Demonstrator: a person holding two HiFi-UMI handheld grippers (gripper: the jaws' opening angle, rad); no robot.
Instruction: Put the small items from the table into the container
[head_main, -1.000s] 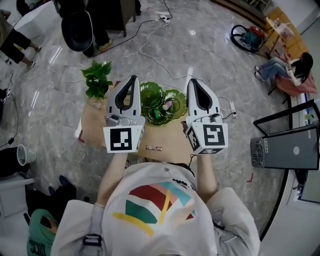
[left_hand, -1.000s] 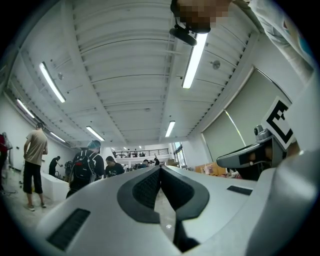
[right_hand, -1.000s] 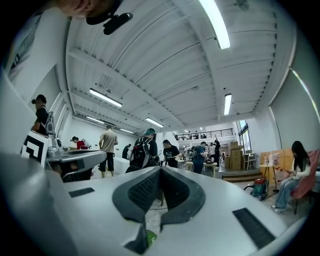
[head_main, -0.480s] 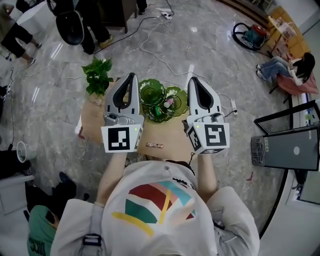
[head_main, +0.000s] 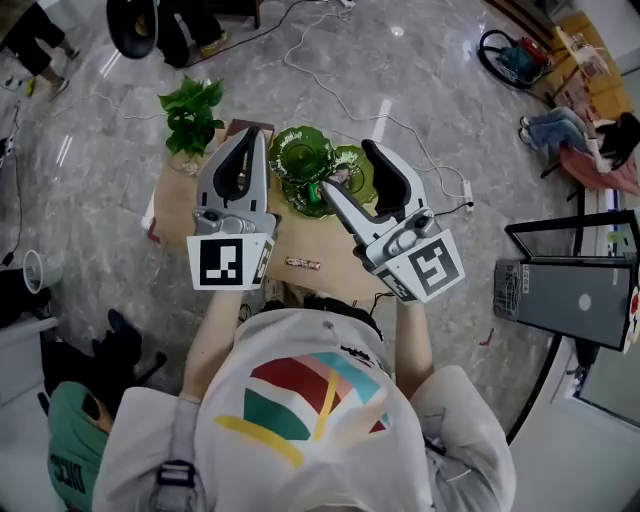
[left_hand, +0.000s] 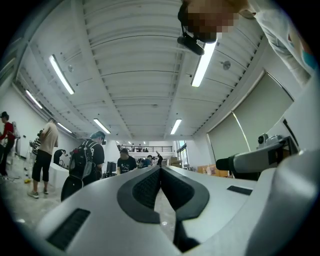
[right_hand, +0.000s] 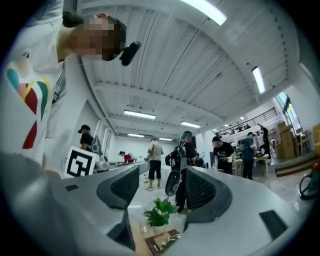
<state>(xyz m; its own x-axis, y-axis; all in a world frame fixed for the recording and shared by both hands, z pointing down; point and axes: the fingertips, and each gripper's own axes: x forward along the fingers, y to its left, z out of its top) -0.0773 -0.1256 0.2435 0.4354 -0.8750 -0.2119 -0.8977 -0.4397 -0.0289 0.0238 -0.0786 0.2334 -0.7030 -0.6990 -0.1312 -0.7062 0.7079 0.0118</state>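
Note:
A green glass dish (head_main: 300, 155) with a few small items in it stands at the far side of the small wooden table (head_main: 172, 212). One small wrapped item (head_main: 302, 263) lies on the table near the front edge. My left gripper (head_main: 252, 135) hovers over the table left of the dish, its jaws (left_hand: 160, 169) shut with nothing in them. My right gripper (head_main: 345, 167) is angled left toward the dish. Its jaws (right_hand: 157, 187) are opening and hold nothing; through the gap I see the plant (right_hand: 160, 212) and a shiny packet (right_hand: 169, 243).
A potted green plant (head_main: 190, 112) stands at the table's far left corner. Cables run across the marble floor behind the table. A black frame and a computer case (head_main: 570, 295) stand to the right. Several people stand and sit around the room.
My right gripper's jaws have gone from shut to wide open, and it has swung left toward the dish. My left gripper has sunk slightly.

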